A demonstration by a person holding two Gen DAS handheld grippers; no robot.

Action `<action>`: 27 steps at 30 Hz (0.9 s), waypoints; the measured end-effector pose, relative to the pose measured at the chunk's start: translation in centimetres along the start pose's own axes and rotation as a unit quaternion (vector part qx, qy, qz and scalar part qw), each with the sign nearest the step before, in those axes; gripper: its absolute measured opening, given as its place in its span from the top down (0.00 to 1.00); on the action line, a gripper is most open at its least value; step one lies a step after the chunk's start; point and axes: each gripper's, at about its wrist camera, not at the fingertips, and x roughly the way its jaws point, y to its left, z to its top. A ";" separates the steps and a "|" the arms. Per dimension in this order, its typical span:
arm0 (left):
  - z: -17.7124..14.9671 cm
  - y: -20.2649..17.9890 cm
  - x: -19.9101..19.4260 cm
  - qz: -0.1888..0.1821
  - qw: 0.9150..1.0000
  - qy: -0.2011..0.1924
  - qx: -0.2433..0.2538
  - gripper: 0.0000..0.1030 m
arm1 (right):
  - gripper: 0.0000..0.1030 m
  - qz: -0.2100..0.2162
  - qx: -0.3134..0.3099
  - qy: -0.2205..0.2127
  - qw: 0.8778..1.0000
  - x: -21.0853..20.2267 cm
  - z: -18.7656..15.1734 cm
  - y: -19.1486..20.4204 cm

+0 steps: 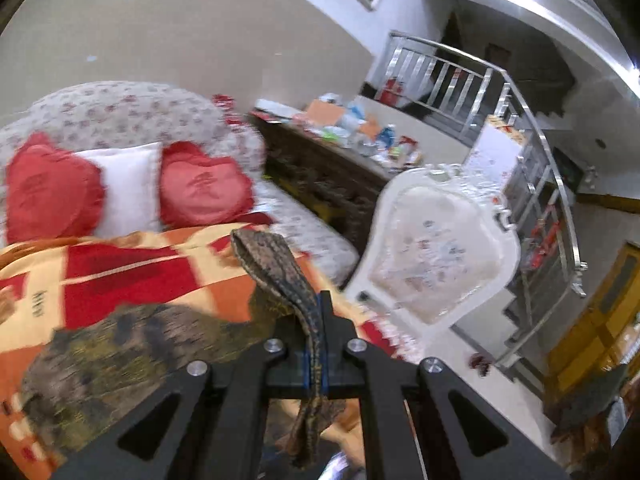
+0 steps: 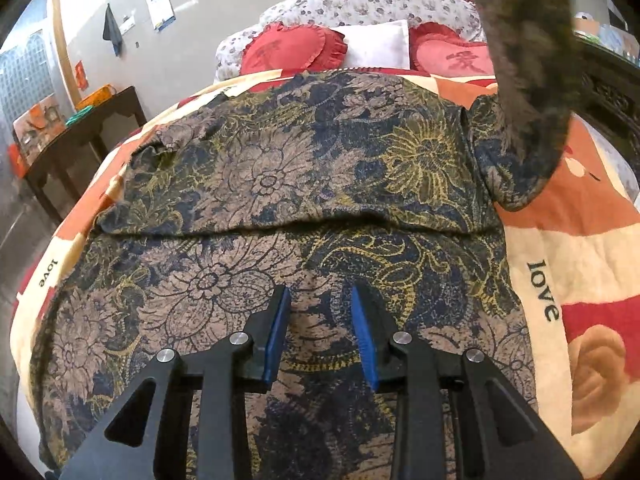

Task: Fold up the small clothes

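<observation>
On the bed's quilt (image 2: 580,248) lies a garment (image 2: 280,184). We judge a fold underway: left gripper (image 1: 316,344) clamps a lifted edge; right gripper (image 2: 320,336), fingers apart, holds nothing. Next, carry the edge across.

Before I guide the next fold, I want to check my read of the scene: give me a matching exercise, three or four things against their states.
Things:
1. left hand-held gripper
2. right hand-held gripper
3. floral garment
4. white pillow

States:
A. jaws apart above the cloth, nothing between them
B. between two red heart cushions
C. spread on the patterned blanket
D. shut on a strip of the garment

Pairs: 1-D, 2-A, 3-C, 4-B
</observation>
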 end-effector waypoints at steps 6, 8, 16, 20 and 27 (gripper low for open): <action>-6.1 12.2 -3.7 0.111 0.990 0.026 -0.080 0.97 | 0.74 -0.004 -0.010 -0.004 1.000 -0.1 0.1 0.5; -8.9 16.8 -4.0 0.143 0.981 0.042 -0.122 0.97 | 0.74 -0.004 -0.011 -0.001 1.000 0.0 0.1 0.5; -20.8 28.0 -2.0 0.197 0.944 0.096 -0.247 0.97 | 0.74 0.005 0.000 0.012 1.000 0.4 0.2 0.1; -22.8 29.3 -1.6 0.233 0.934 0.100 -0.253 0.71 | 0.74 0.003 -0.001 0.013 1.000 0.4 0.2 0.0; -22.5 27.5 -3.7 0.313 0.923 0.040 -0.221 0.47 | 0.74 0.003 -0.001 0.014 1.000 0.4 0.2 0.0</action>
